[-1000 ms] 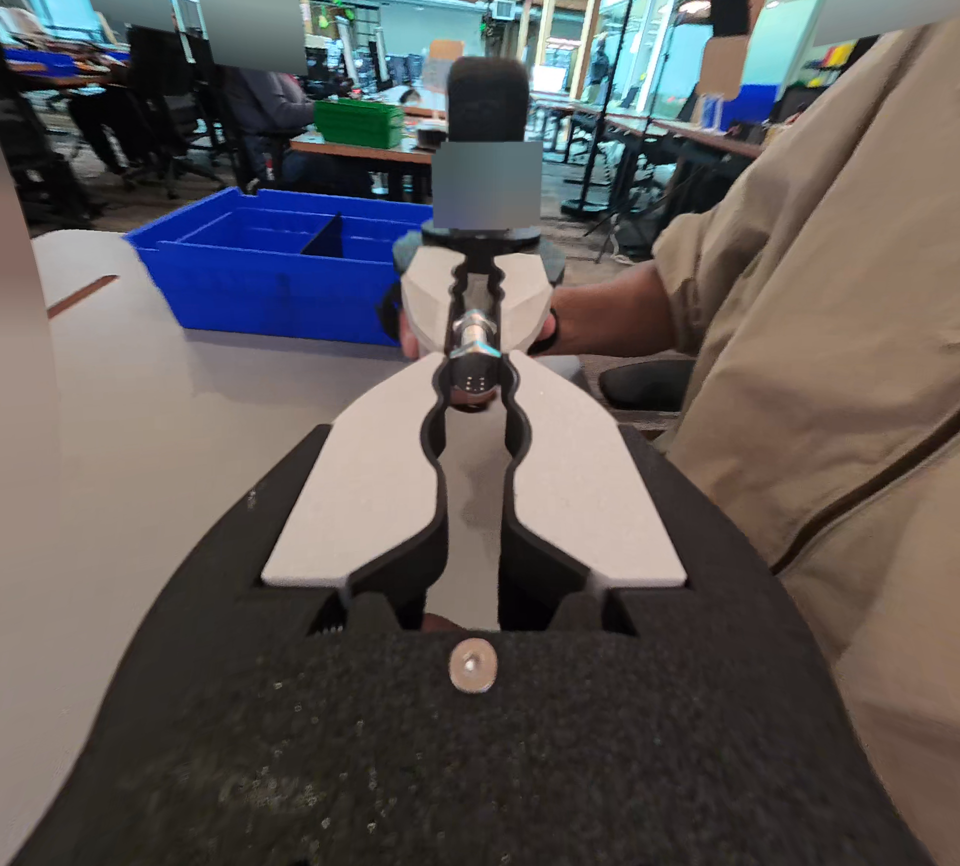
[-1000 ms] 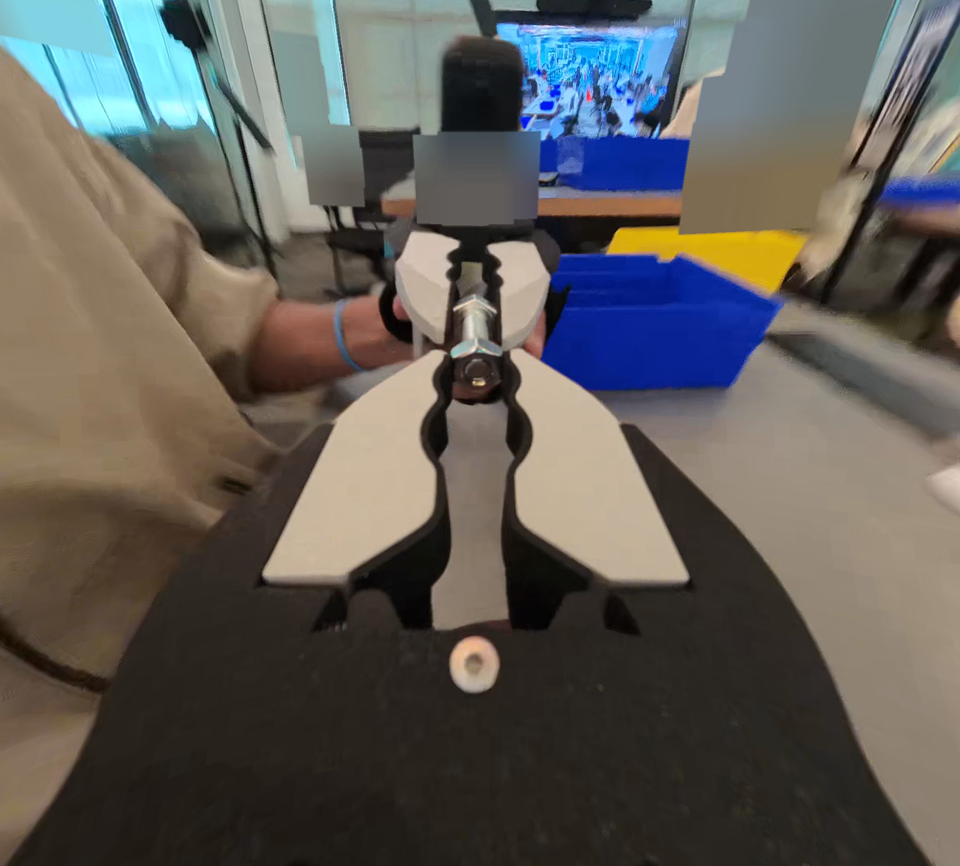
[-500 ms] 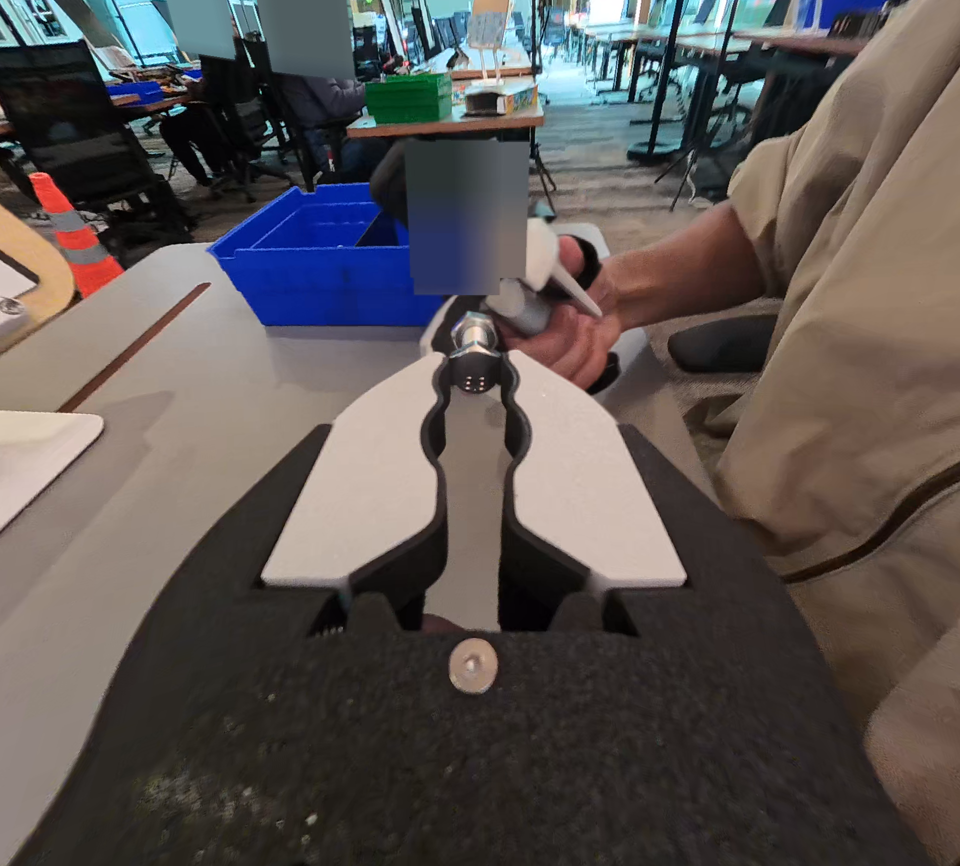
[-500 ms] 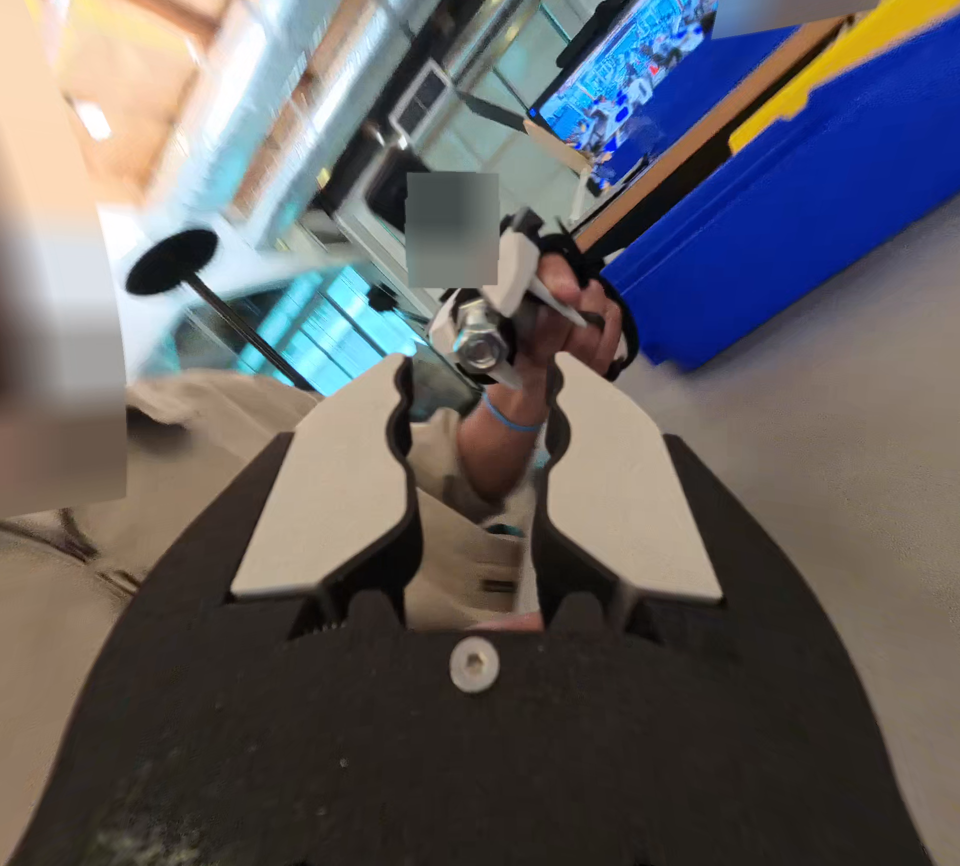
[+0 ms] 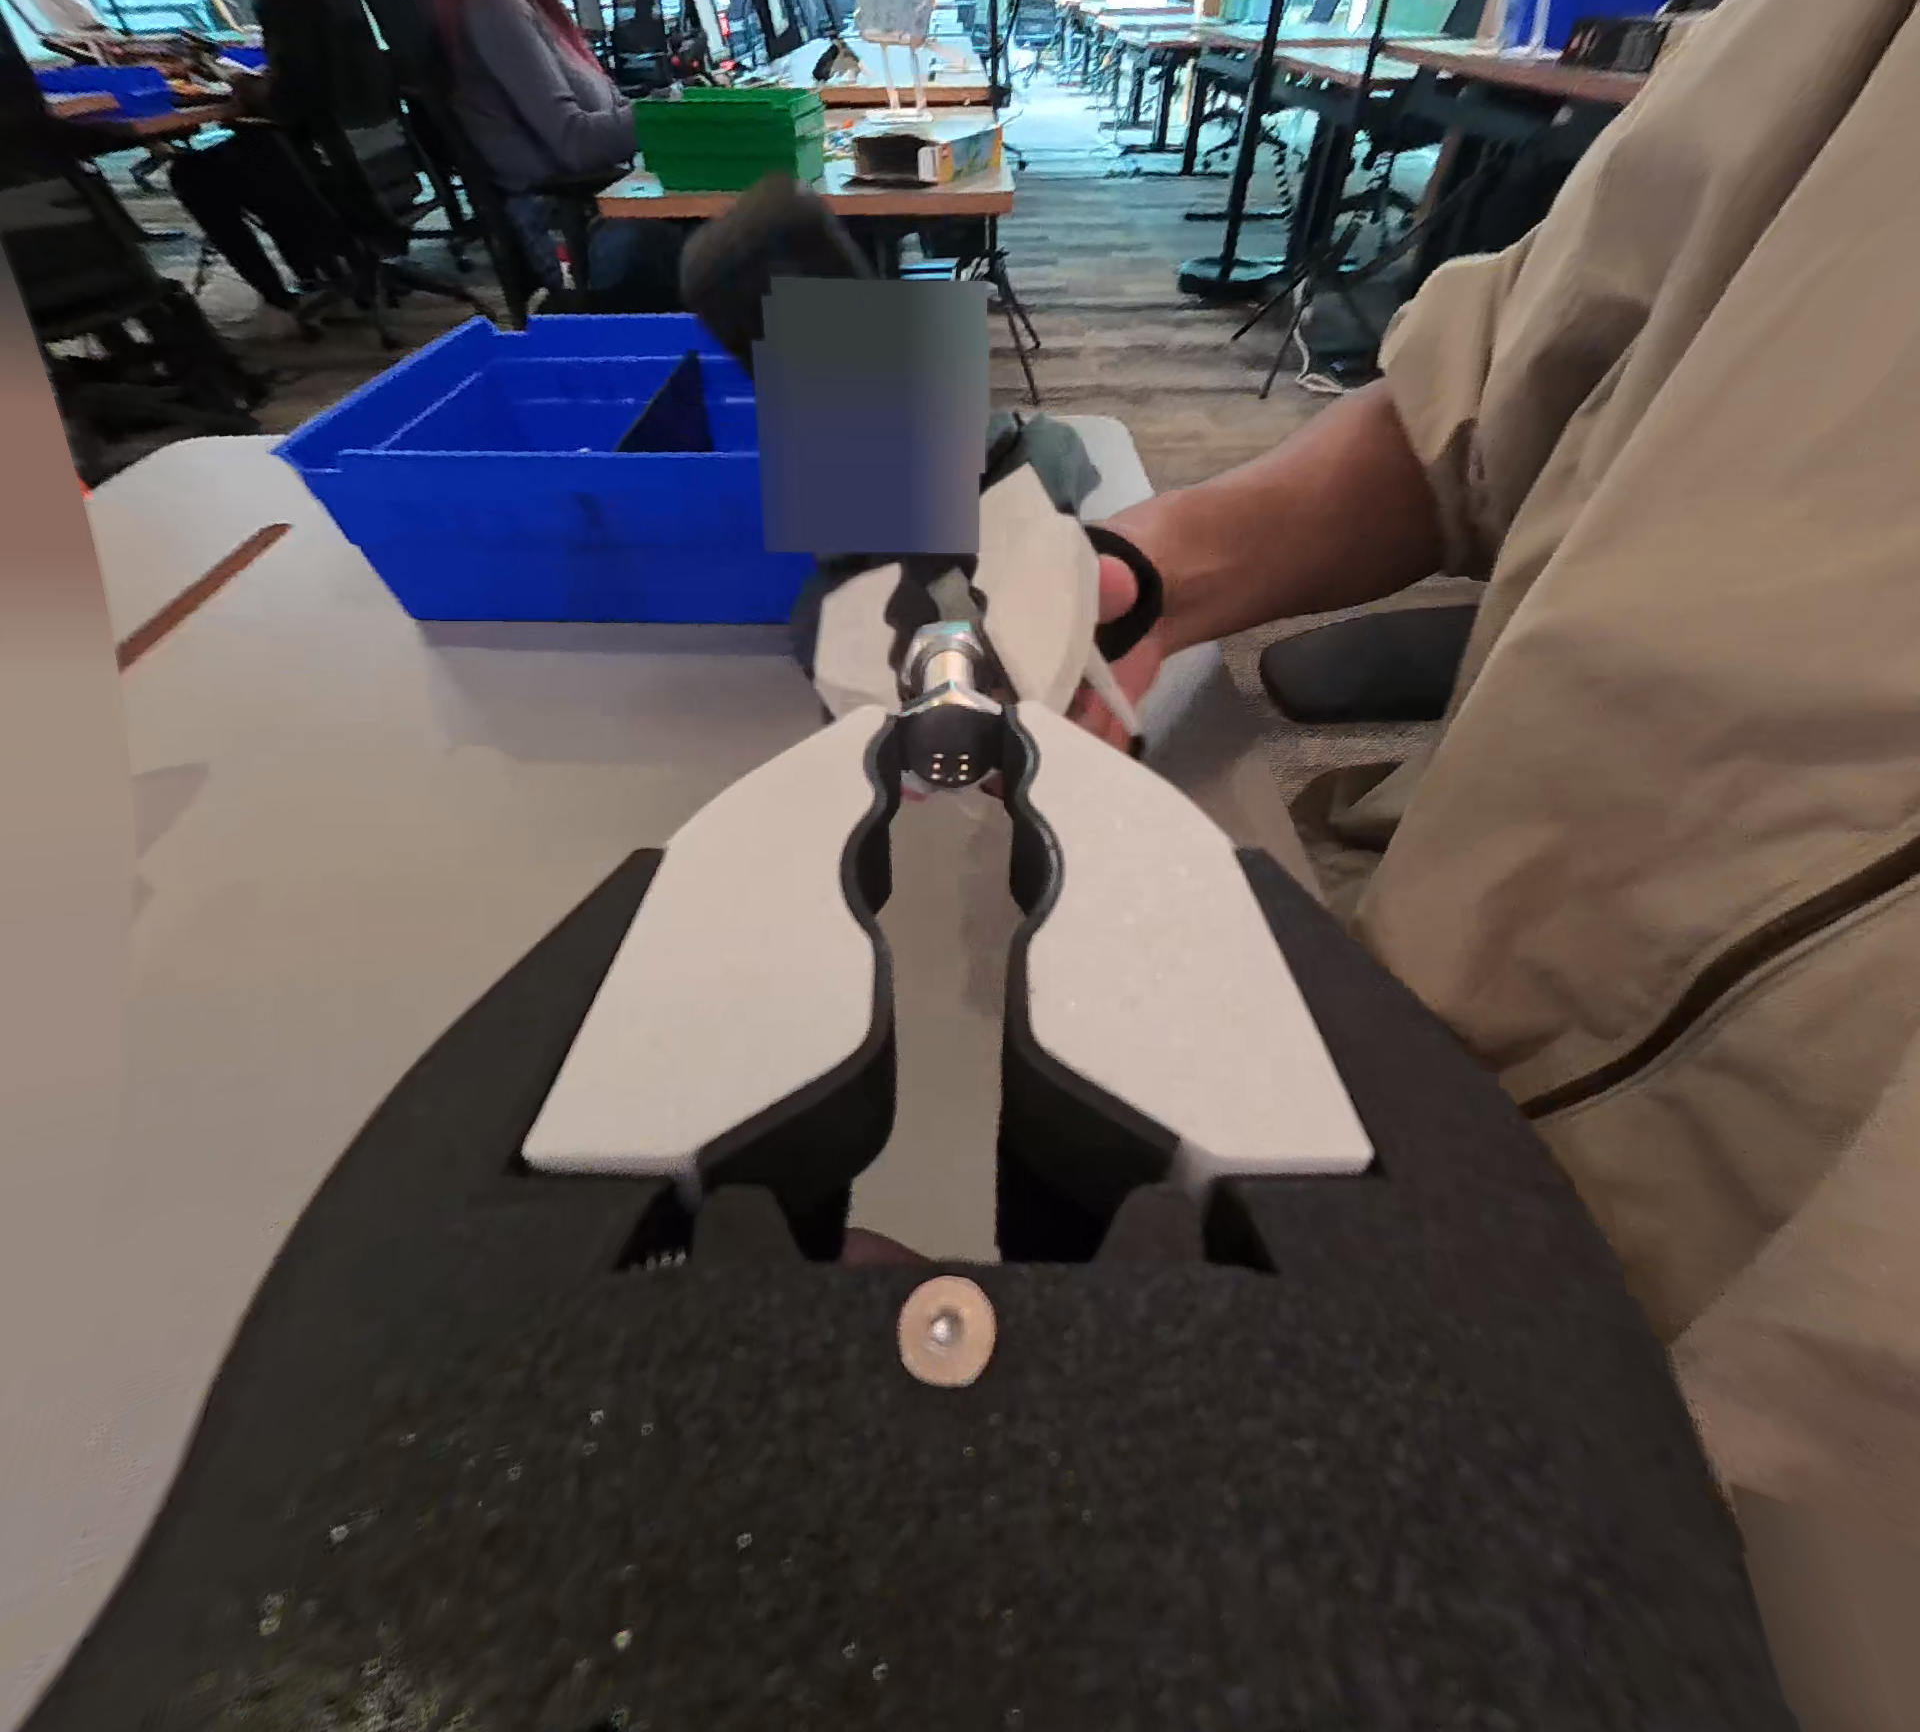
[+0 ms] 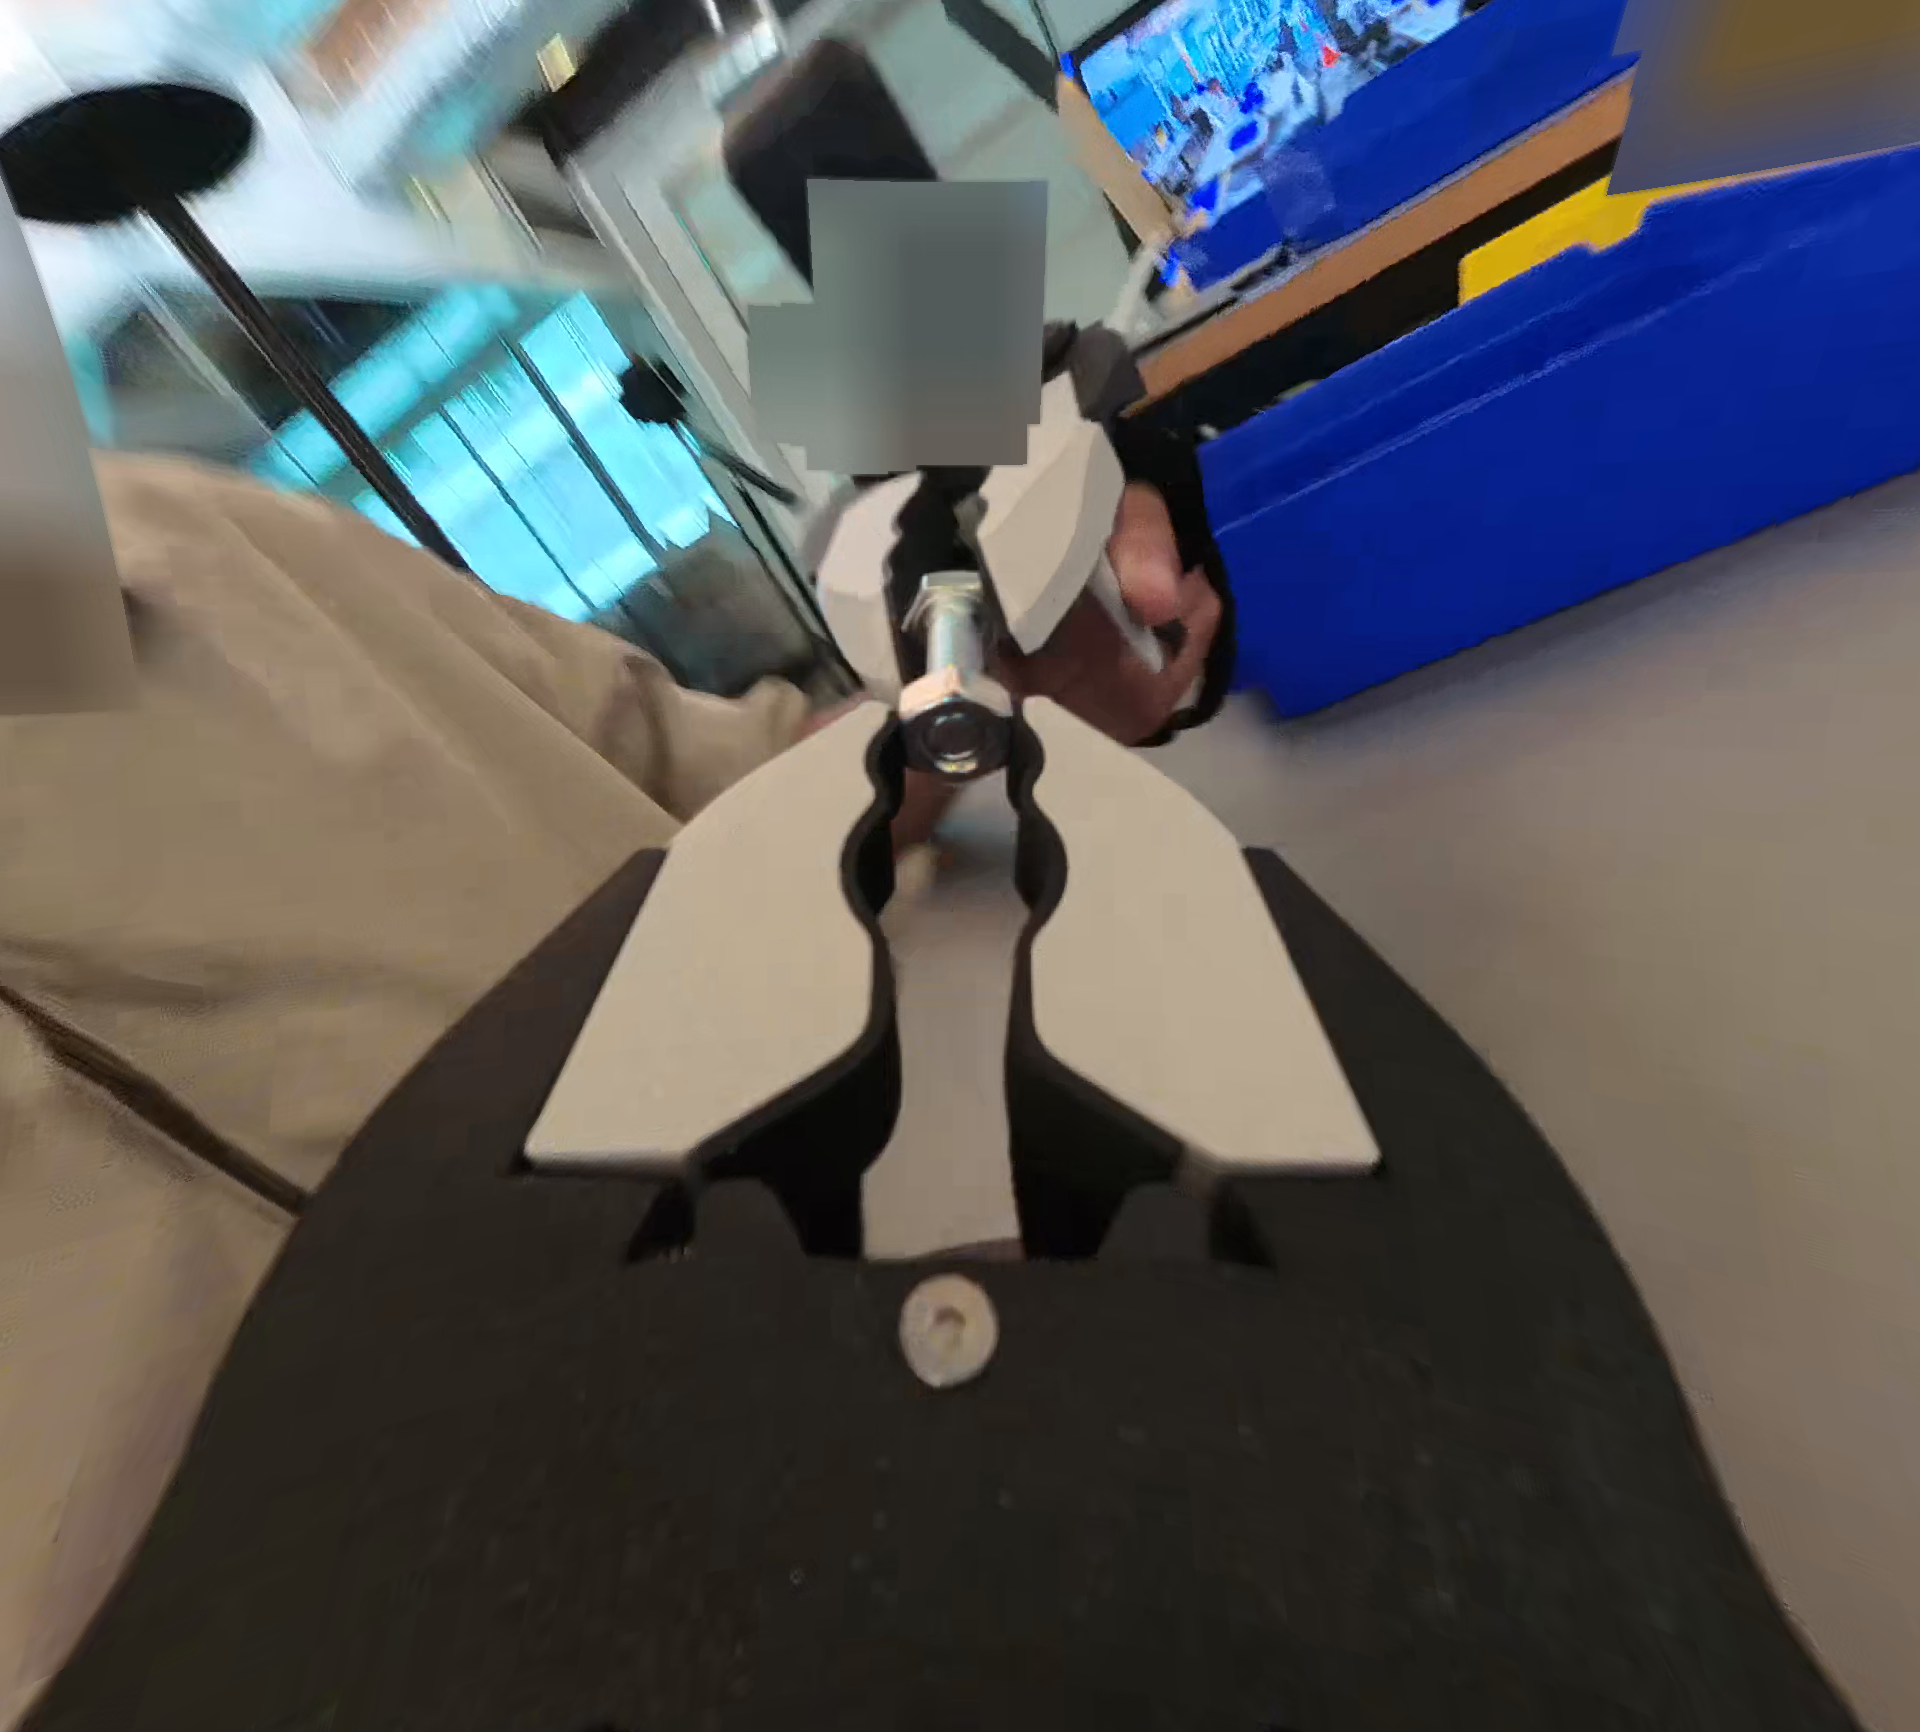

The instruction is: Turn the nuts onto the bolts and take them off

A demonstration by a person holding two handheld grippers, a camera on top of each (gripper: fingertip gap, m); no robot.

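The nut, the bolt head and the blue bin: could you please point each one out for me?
nut (image 6: pixel 948 718): right wrist view, its near hexagonal face.
bolt head (image 5: pixel 943 752): left wrist view, its round end face.
blue bin (image 5: pixel 582 539): left wrist view, its front wall.

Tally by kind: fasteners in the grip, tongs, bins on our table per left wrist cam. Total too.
bolt: 1
nut: 1
tongs: 2, left tongs shut on the bolt, right tongs shut on the nut
blue bin: 1
Total: 5
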